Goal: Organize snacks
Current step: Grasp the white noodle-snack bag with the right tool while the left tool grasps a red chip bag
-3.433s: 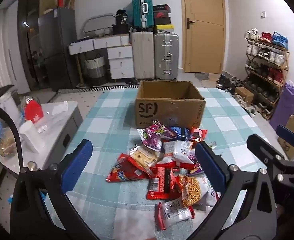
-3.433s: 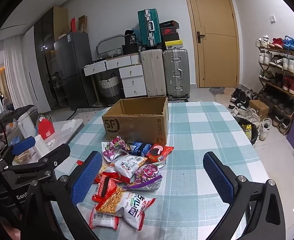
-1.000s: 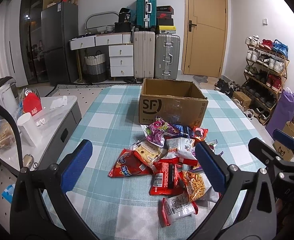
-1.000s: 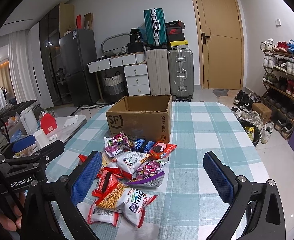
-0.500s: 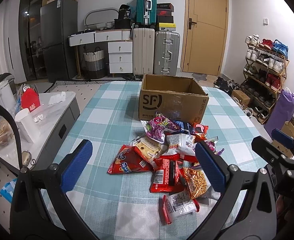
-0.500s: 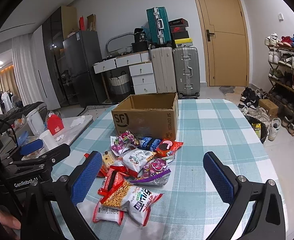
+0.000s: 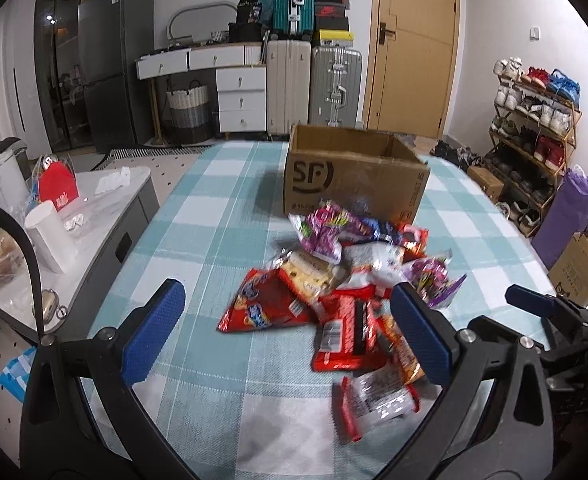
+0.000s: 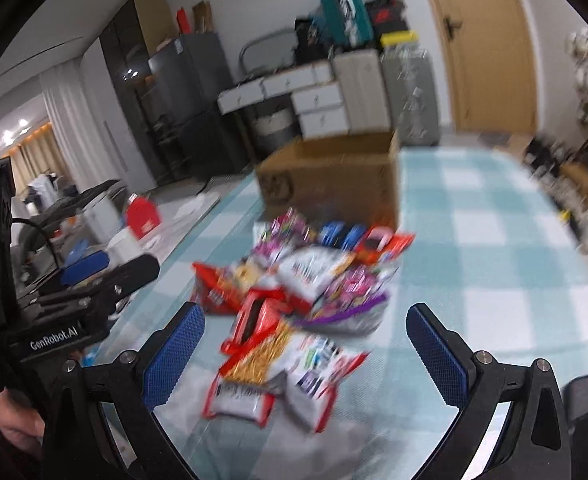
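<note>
Snacks in crinkly foil packets (image 7: 350,292) lie heaped, none yet sorted, on the teal-and-white checked desk (image 7: 214,220) just before the open brown cardboard box (image 7: 354,176); left tool (image 7: 294,328) and right tool (image 8: 306,348) hover wide apart, empty.

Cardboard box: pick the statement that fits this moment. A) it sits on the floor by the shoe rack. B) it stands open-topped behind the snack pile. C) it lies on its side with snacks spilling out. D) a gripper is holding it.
B: the cardboard box stands upright with its top open on the checked table, just behind the snack pile, and both grippers are open and apart from it.
</note>
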